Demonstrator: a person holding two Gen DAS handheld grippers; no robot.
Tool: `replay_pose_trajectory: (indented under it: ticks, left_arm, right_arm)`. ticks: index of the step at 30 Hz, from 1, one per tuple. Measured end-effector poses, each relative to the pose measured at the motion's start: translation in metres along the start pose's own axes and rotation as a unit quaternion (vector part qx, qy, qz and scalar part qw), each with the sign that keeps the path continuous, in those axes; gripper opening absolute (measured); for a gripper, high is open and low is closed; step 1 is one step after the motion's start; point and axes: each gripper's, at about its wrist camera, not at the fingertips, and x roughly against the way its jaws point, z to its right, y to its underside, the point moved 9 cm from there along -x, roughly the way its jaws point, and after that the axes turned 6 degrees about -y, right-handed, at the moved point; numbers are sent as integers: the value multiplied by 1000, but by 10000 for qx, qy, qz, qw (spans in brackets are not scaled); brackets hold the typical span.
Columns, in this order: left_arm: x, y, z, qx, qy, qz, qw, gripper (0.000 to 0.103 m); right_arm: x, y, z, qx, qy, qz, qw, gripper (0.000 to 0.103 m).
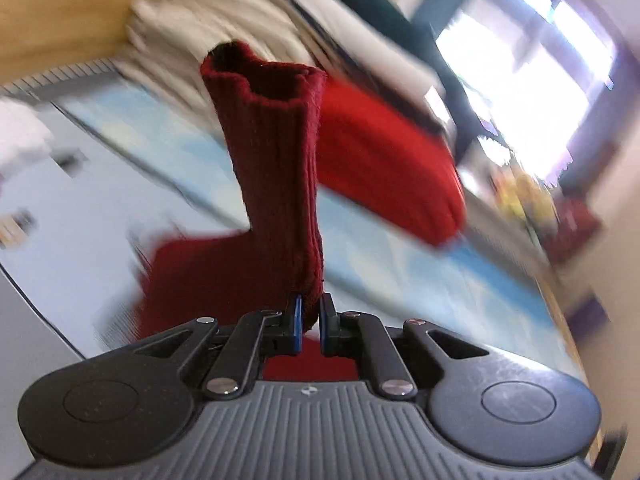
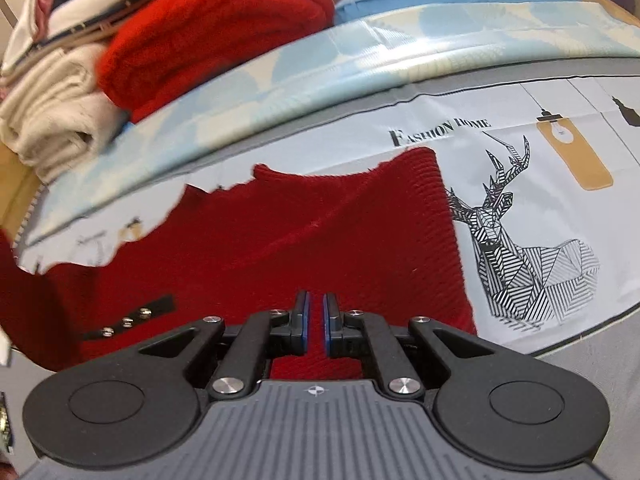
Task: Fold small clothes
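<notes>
A dark red ribbed knit garment (image 2: 304,240) lies spread on the printed tablecloth (image 2: 560,160). My left gripper (image 1: 310,316) is shut on its sleeve (image 1: 276,168), which stands up from the jaws with the open cuff at the top, lifted off the cloth. The rest of the garment (image 1: 192,280) shows blurred below. My right gripper (image 2: 316,312) hovers over the garment's body with its jaws nearly closed and nothing between them. A black strip with metal snaps (image 2: 128,322) lies on the garment at the left.
A pile of folded clothes stands at the back: a bright red knit (image 2: 208,36) and cream knits (image 2: 60,112), with more on top. The tablecloth carries a deer print (image 2: 516,240). A bright window (image 1: 528,80) is beyond the table.
</notes>
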Motion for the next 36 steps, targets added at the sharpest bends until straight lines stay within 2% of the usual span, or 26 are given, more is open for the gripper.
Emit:
replay_pose_trajectory:
  ticks: [2,4,5,7,10,12,14,16,18,23,27,29,31,36]
  left_arm:
    - [-23,43,38,-431,328,-648,9964,9]
    - [-34,78,66,-803,543,-1250,9874,11]
    - [-34,88,76,-934,581,-1415,9838,14]
    - [-25,93,89,-1097,589,-1383,9825,16]
    - [-13,88,89,-1084,376,-1214,9860,24]
    - [-10,84,81,-970,59,-1209,9879,25]
    - [-11,77,64,-849,-320,-1208,9885,32]
    - [-10,67,43,-583,-625,-1188,9892,36]
    - [-12,57,21,-228,-776,-1214,9893,36]
    - [-35,49,-21,506,-1109,-1539,9805,36]
    - [-42,42,-30,918,-1024,-1633,9770,36]
    - [-47,39,-24,915,-917,-1644,9779,39]
    - [-55,40,-18,828,-879,-1663,9787,42]
    - [-70,44,-13,829,-882,-1796,9763,42]
  right_arm:
    - [10,3,-3,-47,-104,69,9999,7]
    - [19,9,-5,-96,-194,108,9997,7]
    - [23,13,-4,-153,-221,117,9996,7]
    - [29,19,-1,-331,-247,131,9991,7]
    - [37,29,2,-537,-307,158,9980,8]
    - [40,36,2,-521,-282,176,9981,10]
    - [43,41,4,-516,-262,165,9982,11]
    - [45,43,9,-502,-216,176,9984,11]
    - [46,42,16,-543,-144,201,9982,11]
    - [42,30,34,-783,5,297,9965,11]
    - [28,24,34,-802,-28,220,9965,16]
    - [19,22,30,-756,-43,172,9970,31]
    - [9,21,23,-669,-68,117,9977,38]
    - [-26,27,-2,-644,-360,-287,9969,41]
